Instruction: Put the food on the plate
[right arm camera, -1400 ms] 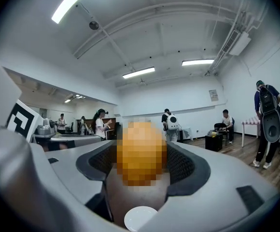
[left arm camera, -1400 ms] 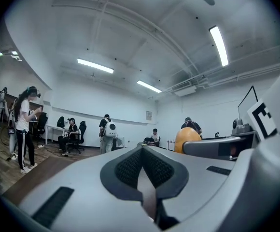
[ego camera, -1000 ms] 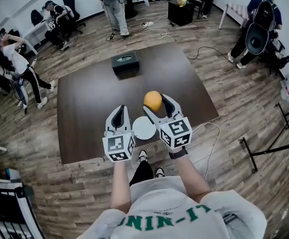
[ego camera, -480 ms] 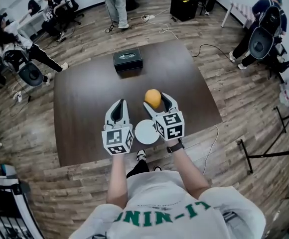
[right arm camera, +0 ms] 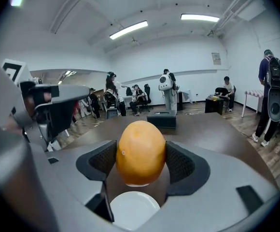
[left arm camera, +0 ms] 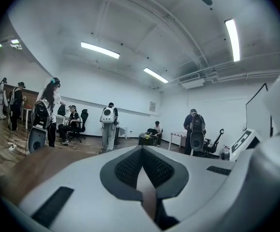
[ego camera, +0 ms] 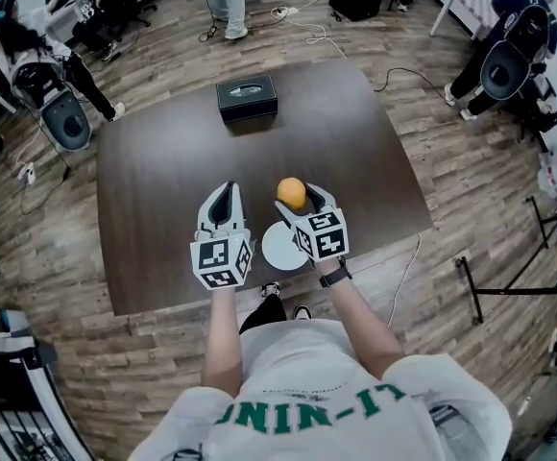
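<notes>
On dark table (ego camera: 163, 190): white plate (ego camera: 277, 247) (black box (ego camera: 247, 97) farther back)

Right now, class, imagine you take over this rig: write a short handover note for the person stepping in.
The left hand-held gripper is shut and empty, beside the plate.
The right hand-held gripper is shut on the orange, at the plate's far edge.
The plate is white, empty, on the table between both hand-held grippers.
Done: orange gripped. Left: bring it over the plate, lower, release.
</notes>
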Available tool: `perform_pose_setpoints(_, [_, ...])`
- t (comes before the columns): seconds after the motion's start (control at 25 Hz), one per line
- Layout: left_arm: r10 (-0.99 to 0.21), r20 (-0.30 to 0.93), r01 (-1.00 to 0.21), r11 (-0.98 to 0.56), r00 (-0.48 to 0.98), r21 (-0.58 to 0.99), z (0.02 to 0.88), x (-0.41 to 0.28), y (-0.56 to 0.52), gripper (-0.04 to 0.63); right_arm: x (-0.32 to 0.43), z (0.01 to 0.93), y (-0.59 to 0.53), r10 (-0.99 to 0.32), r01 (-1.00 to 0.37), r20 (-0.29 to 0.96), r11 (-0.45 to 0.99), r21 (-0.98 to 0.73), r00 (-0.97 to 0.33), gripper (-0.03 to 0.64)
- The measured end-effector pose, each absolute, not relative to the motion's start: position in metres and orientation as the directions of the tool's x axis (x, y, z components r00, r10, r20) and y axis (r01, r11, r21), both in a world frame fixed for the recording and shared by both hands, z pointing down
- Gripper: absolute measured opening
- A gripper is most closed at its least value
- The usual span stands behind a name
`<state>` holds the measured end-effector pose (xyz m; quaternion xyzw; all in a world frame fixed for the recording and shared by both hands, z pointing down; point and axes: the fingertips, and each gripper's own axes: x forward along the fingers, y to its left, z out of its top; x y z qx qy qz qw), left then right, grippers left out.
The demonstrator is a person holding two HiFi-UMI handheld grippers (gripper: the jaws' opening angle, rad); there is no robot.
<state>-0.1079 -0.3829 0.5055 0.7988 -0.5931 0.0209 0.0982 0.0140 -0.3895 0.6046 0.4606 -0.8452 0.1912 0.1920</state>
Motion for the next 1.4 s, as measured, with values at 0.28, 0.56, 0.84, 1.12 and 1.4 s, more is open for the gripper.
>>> perform_pose_setpoints(0.28, [-0.929,0.188,-0.946,-0.300,0.319,0.120,0.522,-0.103,-0.390,0.012,0.004,0.657,-0.381,-0.622,-0.834,0.595,0.528,-0.162,-0.509,0.331])
perform_pose_setpoints(0.56, [-0.953,0.218,-0.975,-0.221,0.212,-0.017,0.534,-0.122,-0.397,0.012,0.000,0.707,-0.359,-0.533,-0.822,0.689,0.547,-0.162,-0.491,0.331])
perform_pose_setpoints(0.84, [-0.954,0.203,-0.974,-0.228,0.222,-0.008,0.536,-0.122,-0.395,0.011,0.006,0.759,-0.331,-0.422,-0.809,0.776,0.559,-0.184,-0.468,0.331])
perform_pose_setpoints(1.12, [-0.950,0.246,-0.980,-0.197,0.194,0.013,0.550,-0.131,-0.395,0.012,0.007,0.792,-0.319,-0.393,-0.786,0.802,0.600,-0.147,-0.450,0.334])
perform_pose_setpoints(1.4, [-0.940,0.254,-0.974,-0.224,0.228,0.045,0.553,-0.132,-0.393,0.012,0.005,0.801,-0.319,-0.383,-0.788,0.803,0.593,-0.166,-0.457,0.336])
